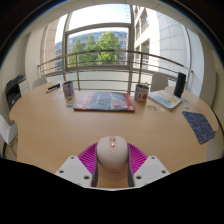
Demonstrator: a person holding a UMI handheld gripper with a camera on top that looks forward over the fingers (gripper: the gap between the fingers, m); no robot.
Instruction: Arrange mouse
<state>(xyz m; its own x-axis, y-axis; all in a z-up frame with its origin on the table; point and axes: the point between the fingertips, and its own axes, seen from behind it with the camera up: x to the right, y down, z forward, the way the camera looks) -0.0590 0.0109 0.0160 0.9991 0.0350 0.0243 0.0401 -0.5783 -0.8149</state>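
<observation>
A beige computer mouse [112, 160] sits between my two fingers, its wheel end pointing away from me. The magenta pads [89, 155] press against both of its sides. My gripper [112, 163] is shut on the mouse and holds it above the near part of a light wooden table [60, 125]. A dark red mouse mat [103, 100] lies beyond the fingers, at the far middle of the table.
A blue patterned cloth [198, 125] lies at the right of the table. A can [68, 91] stands left of the mat and a cup [142, 93] right of it. A black speaker [180, 84] stands at the far right. A railing and windows lie behind.
</observation>
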